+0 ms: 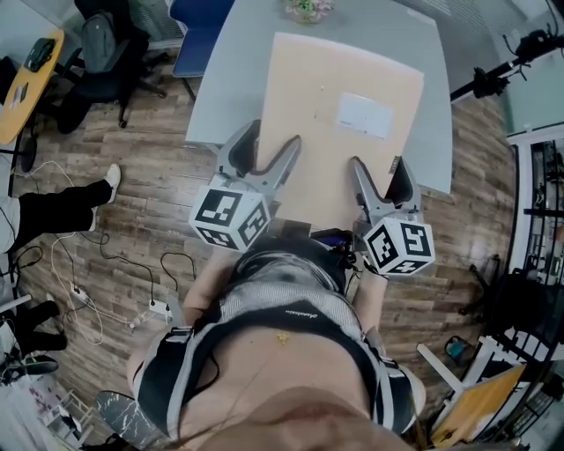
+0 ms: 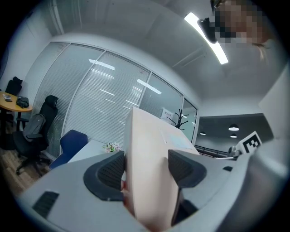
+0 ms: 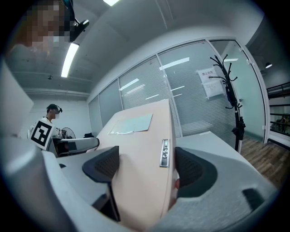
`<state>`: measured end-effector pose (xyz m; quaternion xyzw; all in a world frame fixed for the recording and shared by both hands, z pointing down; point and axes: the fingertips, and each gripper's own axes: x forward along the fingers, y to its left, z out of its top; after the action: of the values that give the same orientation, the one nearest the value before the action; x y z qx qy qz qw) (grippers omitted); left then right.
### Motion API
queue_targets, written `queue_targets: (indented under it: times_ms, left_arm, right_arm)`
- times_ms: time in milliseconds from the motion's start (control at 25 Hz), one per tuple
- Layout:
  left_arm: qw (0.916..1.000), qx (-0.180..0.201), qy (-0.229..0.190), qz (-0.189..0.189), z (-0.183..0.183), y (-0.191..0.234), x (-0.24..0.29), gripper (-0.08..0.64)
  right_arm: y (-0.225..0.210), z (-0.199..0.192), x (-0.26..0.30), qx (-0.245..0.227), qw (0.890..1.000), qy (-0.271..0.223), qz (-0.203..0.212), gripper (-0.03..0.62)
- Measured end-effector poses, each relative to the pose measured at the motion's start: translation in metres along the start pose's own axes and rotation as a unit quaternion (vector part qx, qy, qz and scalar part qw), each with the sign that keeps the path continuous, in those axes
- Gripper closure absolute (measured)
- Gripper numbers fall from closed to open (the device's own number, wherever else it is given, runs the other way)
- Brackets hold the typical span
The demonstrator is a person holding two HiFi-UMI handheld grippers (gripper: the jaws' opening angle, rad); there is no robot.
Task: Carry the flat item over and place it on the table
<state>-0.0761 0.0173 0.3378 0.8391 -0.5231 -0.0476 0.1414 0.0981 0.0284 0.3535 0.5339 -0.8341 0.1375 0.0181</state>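
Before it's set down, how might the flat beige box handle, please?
The flat beige box seems stiff: gripped only at its near edge, it shows no sag. Likely light too. Smooth faces might slip.

One flat board [image 1: 326,97], one white label [image 1: 365,114], one grey table [image 1: 229,79]. Two grippers: left gripper [image 1: 271,136] and right gripper [image 1: 379,167]. One blue chair [image 1: 198,35] at 11 o'clock, one bunch of flowers [image 1: 308,9] at 12 o'clock.

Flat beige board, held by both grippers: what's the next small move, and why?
Probably lower the flat beige board onto the grey table: the left gripper and right gripper clamp its near edge, and most of it is over the tabletop.
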Motion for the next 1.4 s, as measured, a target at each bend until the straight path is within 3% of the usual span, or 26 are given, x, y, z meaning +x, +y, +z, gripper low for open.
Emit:
queue_targets:
  times_ms: [920, 1400]
  left_arm:
    - [0.9994, 0.003, -0.015, 0.03, 0.012, -0.011, 0.1, 0.264]
    - [0.9994, 0.005, -0.002, 0.035, 0.008, -0.009, 0.124, 0.264]
  right_arm:
    - [-0.085, 0.037, 0.064, -0.006, 0.999, 0.001, 0.033, 0.204]
    - [-0.103, 0.035, 0.08, 0.003, 0.999, 0.012, 0.031, 0.207]
